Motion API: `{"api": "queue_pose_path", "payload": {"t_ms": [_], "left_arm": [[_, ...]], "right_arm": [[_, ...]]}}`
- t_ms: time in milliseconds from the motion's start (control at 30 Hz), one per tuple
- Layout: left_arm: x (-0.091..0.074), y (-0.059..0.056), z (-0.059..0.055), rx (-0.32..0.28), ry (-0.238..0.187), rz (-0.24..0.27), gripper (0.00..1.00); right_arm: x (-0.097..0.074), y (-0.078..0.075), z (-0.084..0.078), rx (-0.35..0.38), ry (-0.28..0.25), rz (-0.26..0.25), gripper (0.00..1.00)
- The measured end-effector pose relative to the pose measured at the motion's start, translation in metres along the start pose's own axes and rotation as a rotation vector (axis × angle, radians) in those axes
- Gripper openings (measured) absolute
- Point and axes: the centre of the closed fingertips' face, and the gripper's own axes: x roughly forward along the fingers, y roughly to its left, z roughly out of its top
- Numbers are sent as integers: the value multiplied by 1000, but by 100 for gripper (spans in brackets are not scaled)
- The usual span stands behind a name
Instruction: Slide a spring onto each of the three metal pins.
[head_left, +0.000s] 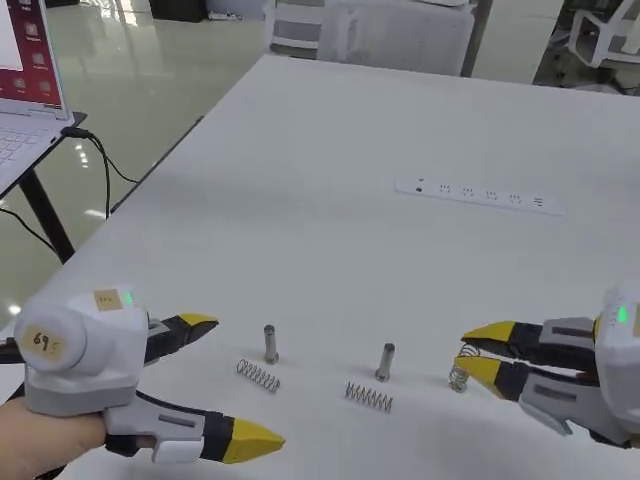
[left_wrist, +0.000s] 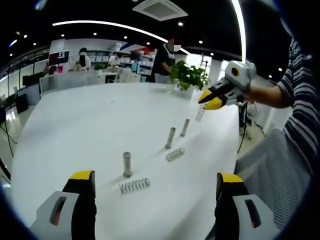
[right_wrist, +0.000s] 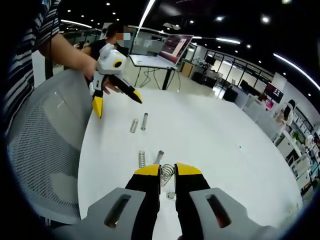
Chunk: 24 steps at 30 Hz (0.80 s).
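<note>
White table (head_left: 350, 250) stretches wide beyond right claw (head_left: 470, 352) pinching spring (head_left: 459, 378).

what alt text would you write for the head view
The yellow-tipped right gripper pinches a small silver coil spring at a white table, while the left gripper is open. Between them stand two short upright metal pins, each with a loose silver spring lying beside it.

White-grey left claw (head_left: 238, 380), yellow-tipped black fingers (head_left: 190, 325), green light (head_left: 128, 298), "69" sticker (head_left: 45, 343), right claw (head_left: 468, 352) alike, striped sleeve (left_wrist: 300, 125)
</note>
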Motion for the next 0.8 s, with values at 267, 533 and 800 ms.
{"api": "queue_pose_path", "payload": {"t_ms": [267,533,800], "left_arm": [[-2,4,7,3,-11,6,98],[-3,6,9,11,-7,10,98],[-5,5,6,13,10,13,98]], "right_arm": [[-5,-29,-11,80,7,-88,7],[-1,-31,-15,115,8,-102,7],[5,-30,-20,138,17,-102,7]]}}
